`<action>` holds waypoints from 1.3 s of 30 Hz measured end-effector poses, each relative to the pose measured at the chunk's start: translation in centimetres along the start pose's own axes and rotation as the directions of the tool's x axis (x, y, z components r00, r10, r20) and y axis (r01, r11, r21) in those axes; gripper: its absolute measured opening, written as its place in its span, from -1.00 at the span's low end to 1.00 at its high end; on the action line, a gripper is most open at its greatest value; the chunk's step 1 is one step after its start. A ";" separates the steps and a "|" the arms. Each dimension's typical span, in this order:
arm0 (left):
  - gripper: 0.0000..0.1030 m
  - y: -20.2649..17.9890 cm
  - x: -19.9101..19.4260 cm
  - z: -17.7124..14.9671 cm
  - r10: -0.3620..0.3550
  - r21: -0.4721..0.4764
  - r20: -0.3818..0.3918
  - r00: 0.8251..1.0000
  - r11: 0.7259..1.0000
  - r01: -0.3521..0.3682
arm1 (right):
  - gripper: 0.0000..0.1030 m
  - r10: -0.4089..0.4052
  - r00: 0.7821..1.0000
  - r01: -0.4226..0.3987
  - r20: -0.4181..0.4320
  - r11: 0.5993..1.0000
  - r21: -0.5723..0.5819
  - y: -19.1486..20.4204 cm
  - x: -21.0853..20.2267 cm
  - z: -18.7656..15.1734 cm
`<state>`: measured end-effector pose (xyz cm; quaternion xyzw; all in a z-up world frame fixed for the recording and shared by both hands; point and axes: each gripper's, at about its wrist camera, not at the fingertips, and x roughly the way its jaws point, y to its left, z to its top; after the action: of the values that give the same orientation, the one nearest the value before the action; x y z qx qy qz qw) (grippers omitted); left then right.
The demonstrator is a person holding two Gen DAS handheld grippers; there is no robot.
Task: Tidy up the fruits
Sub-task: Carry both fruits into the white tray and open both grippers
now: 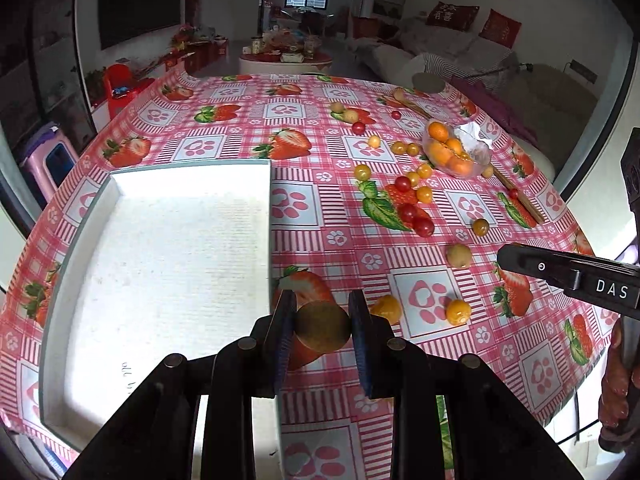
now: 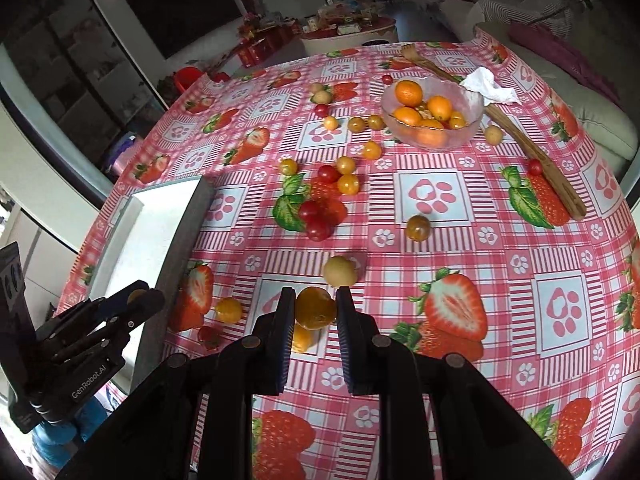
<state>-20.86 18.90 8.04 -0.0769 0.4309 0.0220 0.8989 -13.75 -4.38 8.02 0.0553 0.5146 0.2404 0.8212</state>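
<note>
My left gripper [image 1: 322, 326] is shut on a round brown-olive fruit [image 1: 323, 326], held just right of the white tray [image 1: 160, 248]. My right gripper [image 2: 312, 308] is shut on an orange kumquat [image 2: 315, 307] above the tablecloth; it also shows at the right of the left wrist view [image 1: 560, 276]. A tan longan [image 2: 340, 271] lies just beyond it. Several cherry tomatoes, red [image 2: 319, 229] and yellow [image 2: 348, 184], lie scattered mid-table. A glass bowl [image 2: 432, 112] holds oranges. The left gripper appears at the left of the right wrist view [image 2: 132, 300].
A wooden fork [image 2: 532, 148] lies right of the bowl with a crumpled tissue [image 2: 488, 86]. A small orange fruit [image 2: 229, 309] and a red tomato [image 2: 209, 336] lie near the tray's edge. The table edge curves at right; a sofa stands beyond.
</note>
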 end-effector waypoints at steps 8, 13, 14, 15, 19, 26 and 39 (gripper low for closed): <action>-0.44 8.4 -1.0 -2.4 0.147 -0.120 -0.010 0.989 0.982 -0.147 | -0.57 0.101 0.993 -0.109 -0.067 0.984 -0.140 9.9 3.8 0.9; -0.44 12.3 -0.6 -3.7 0.209 -0.181 -0.044 0.977 0.960 -0.214 | -0.57 0.138 0.981 -0.166 -0.138 0.962 -0.217 15.7 7.2 0.6; -0.44 12.7 -0.4 -3.9 0.215 -0.187 -0.052 0.975 0.957 -0.221 | -0.57 0.139 0.978 -0.173 -0.155 0.958 -0.230 16.7 8.0 0.5; -0.44 13.0 -0.2 -4.1 0.217 -0.193 -0.058 0.974 0.955 -0.224 | -0.57 0.138 0.975 -0.178 -0.172 0.954 -0.242 17.6 8.9 0.4; -0.44 13.5 0.6 -4.5 0.228 -0.187 -0.078 0.970 0.953 -0.239 | -0.57 0.106 0.968 -0.171 -0.229 0.943 -0.287 20.0 12.0 -0.2; -0.44 13.3 1.1 -4.8 0.253 -0.147 -0.087 0.964 0.953 -0.263 | -0.56 0.051 0.965 -0.137 -0.257 0.935 -0.329 21.3 14.1 -0.8; 0.63 12.5 0.0 -4.5 0.269 -0.137 -0.058 0.961 0.952 -0.275 | 0.38 0.143 0.970 -0.192 -0.196 0.947 -0.256 19.5 10.7 0.7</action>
<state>-25.62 30.57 3.75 -0.0817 0.4519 0.1751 0.8709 -15.96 17.65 6.18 -0.0361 0.5398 0.3820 0.7492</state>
